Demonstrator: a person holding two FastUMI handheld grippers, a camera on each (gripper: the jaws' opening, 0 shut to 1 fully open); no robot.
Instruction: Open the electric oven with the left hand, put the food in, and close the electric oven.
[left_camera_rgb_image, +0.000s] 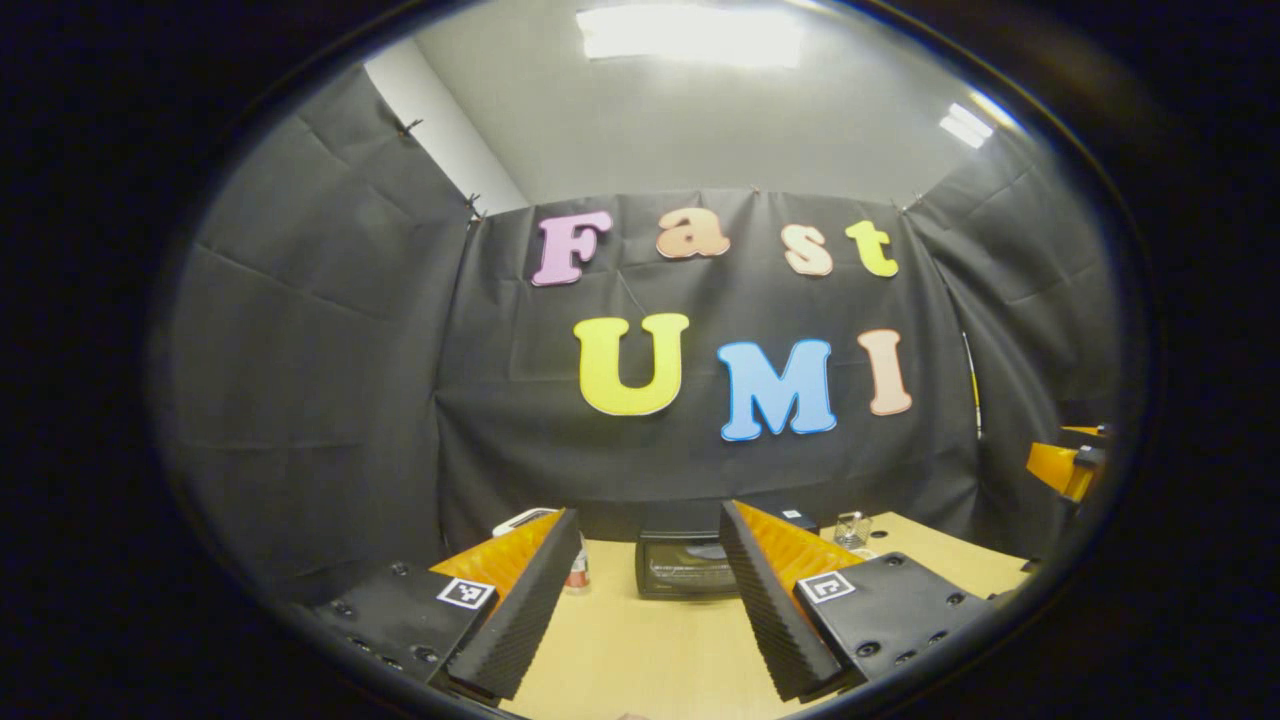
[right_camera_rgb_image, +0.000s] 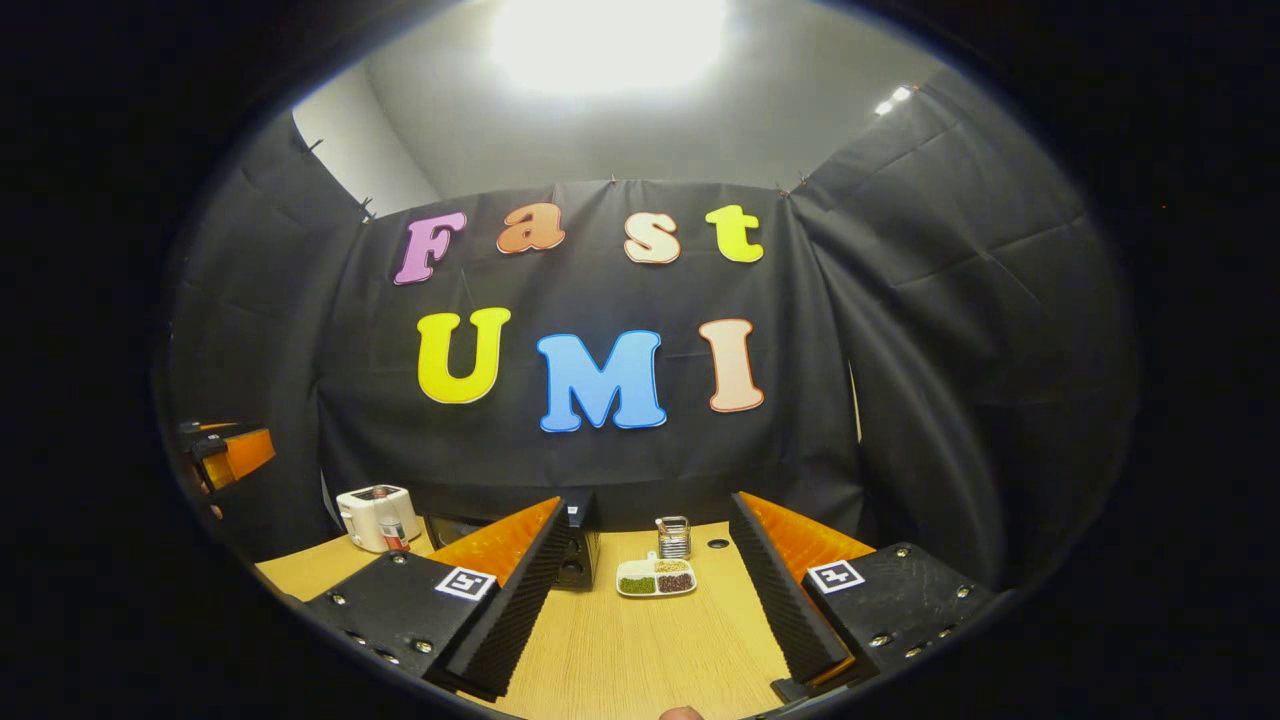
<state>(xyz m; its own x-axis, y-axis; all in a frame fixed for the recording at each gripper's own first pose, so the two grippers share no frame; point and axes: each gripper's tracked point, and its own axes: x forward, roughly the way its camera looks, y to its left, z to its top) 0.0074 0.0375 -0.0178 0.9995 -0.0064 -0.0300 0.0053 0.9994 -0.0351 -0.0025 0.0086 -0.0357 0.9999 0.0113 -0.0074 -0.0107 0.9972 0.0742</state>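
While both grippers hang above the wooden table (left_camera_rgb_image: 650, 640) with nothing held, the left gripper (left_camera_rgb_image: 650, 600) has its fingers spread wide, and the electric oven (left_camera_rgb_image: 685, 565) sits straight ahead beyond the gap between them, well apart from the tips, door shut. Just left of the oven, past the left finger, a small red-labelled bottle (left_camera_rgb_image: 578, 572) stands partly hidden; to the oven's right, past the right finger, a small wire holder (left_camera_rgb_image: 850, 530). Far right edge, the other gripper's orange body shows. Right gripper (right_camera_rgb_image: 645, 600) also wide open; ahead between its fingers lies the food, a white divided tray (right_camera_rgb_image: 656, 577) of grains, apart from the tips, wire holder just behind it. Oven partly hidden behind its left finger (right_camera_rgb_image: 510, 610). Farther left, a white toaster (right_camera_rgb_image: 378, 518).
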